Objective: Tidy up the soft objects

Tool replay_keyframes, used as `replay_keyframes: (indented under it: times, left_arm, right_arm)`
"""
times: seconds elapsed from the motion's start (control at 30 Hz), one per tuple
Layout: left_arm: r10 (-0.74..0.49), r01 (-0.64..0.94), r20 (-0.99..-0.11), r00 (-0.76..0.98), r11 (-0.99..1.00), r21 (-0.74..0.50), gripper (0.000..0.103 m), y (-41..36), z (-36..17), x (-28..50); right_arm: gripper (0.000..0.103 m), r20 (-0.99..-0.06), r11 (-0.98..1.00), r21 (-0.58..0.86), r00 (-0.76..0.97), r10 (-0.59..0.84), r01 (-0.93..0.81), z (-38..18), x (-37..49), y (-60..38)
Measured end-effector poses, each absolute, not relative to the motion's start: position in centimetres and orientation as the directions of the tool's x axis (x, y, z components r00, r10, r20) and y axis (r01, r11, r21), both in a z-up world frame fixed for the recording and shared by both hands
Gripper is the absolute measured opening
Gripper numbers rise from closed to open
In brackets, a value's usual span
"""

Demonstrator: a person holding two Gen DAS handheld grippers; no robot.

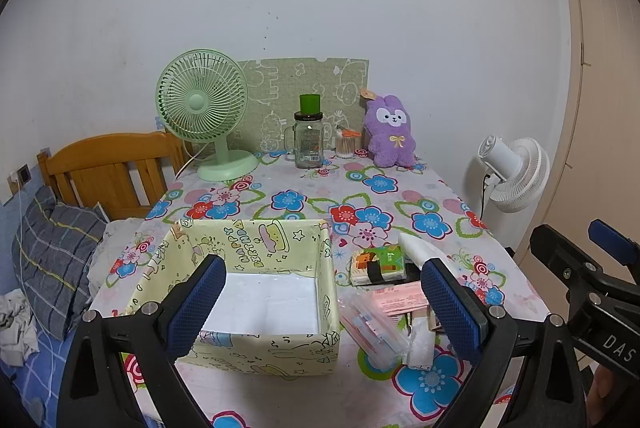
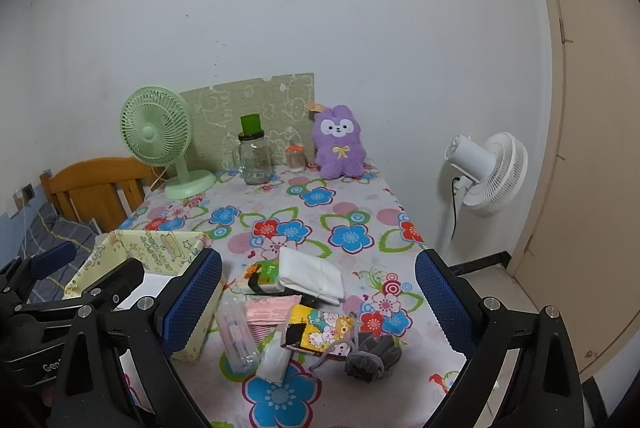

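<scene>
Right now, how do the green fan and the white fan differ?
The green fan stands on the table at its far left corner; the white fan stands on the floor beyond the table's right edge. The green fan faces toward the cameras; the white fan shows its motor housing and faces away to the right. The green fan has a round base; the white fan sits on a pole. Both have round grilles.

Fuzzy plush rabbit (image 2: 339,144) (glossy jar (image 2: 256,162)).
</scene>
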State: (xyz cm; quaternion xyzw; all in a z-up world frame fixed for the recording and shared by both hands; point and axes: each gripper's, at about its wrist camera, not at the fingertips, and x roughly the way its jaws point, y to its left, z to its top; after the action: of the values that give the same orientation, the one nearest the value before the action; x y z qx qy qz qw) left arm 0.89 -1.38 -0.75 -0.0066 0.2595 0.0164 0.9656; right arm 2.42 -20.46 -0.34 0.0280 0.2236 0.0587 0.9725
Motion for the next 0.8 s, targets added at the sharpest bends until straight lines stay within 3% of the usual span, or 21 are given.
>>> replay_keyframes:
  times: [0.8]
  left_arm:
    - [-0.009, -0.015, -0.529, 0.849, 0.999, -0.042, 0.093, -3.7, -3.1, 1.5]
  right_arm:
    - [0.099, -0.434, 0.994, 0.075, 0.894, 0.108, -0.084, -1.6, 2.8, -21.7]
